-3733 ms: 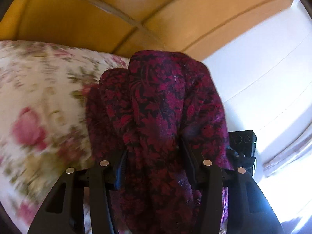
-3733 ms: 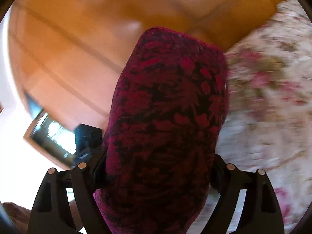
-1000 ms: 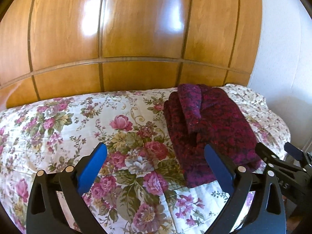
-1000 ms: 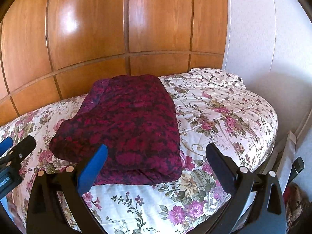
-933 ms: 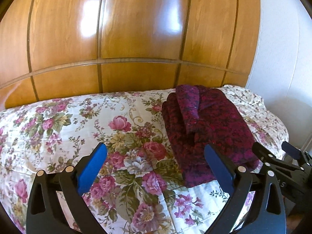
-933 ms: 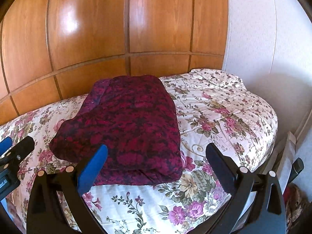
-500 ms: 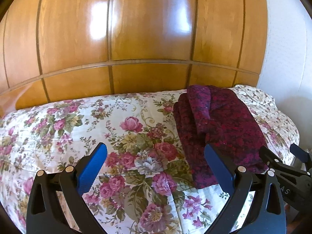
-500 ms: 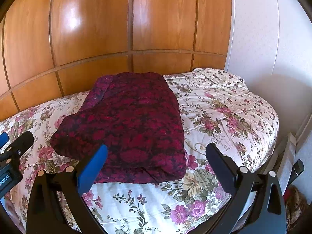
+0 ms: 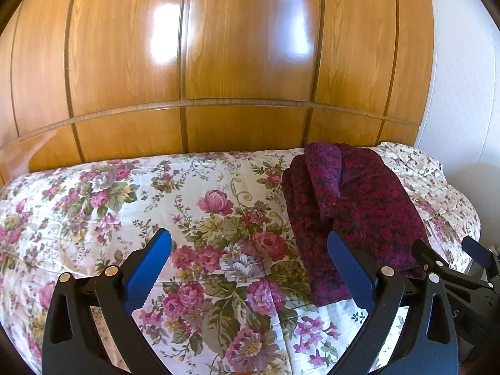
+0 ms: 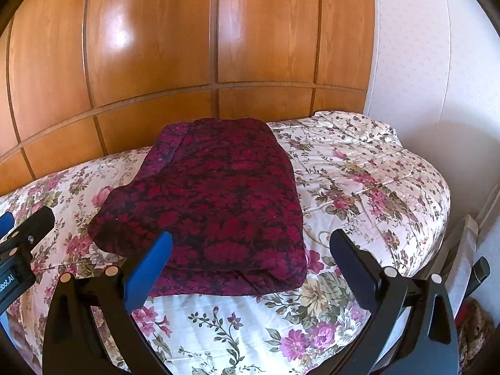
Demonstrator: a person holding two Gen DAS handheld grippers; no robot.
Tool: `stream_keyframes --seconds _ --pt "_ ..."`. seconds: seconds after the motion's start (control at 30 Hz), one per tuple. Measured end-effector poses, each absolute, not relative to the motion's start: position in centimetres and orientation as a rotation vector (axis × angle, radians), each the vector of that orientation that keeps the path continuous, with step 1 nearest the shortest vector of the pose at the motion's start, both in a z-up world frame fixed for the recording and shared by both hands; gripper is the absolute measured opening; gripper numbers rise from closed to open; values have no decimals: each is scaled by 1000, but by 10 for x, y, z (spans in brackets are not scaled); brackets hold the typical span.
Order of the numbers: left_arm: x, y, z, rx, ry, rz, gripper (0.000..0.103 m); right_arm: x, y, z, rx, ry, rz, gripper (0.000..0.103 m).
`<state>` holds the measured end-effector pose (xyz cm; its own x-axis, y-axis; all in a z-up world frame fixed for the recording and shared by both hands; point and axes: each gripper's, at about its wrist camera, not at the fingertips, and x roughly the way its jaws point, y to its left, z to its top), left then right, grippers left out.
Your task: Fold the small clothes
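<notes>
Folded dark red patterned garment (image 10: 215,206) lying flat on the floral bedspread (image 10: 359,168), up near the wooden panelled wall (image 10: 156,47), a neat thick rectangle with one looser lump of cloth bulging at its left side. Right gripper (image 10: 250,250) hovering just short of the garment's near edge, blue-padded fingers (image 10: 150,265) spread wide, nothing between them, no contact with the cloth. From the left wrist view, same garment (image 9: 353,215) over on the right of the bed, a narrower fold of fabric lying along its top toward the wall. Left gripper (image 9: 250,250) held above bare bedspread (image 9: 125,206) to the left of the garment, fingers (image 9: 147,268) likewise wide apart and empty, the right finger's tip overlapping the garment's near corner in view but clear of it. Right gripper's black frame (image 9: 453,275) poking in at the right edge of the left view; left gripper's frame (image 10: 22,240) with part of a white label visible at the left edge of the right view. White wall (image 10: 437,62) to the right of the bed, bedspread rumpled at that far corner.
</notes>
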<state>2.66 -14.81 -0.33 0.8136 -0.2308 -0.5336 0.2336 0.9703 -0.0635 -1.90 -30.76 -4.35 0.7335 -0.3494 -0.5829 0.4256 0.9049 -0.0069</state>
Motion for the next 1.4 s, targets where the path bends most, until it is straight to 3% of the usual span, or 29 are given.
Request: stream_keyframes --seconds 1.0,1.4 --pt "20 -149 6 24 537 -244 99 -23 -312 -47 142 604 -424 101" --pt "33 -147 -5 2 600 -247 99 -20 -313 -49 141 607 -424 101"
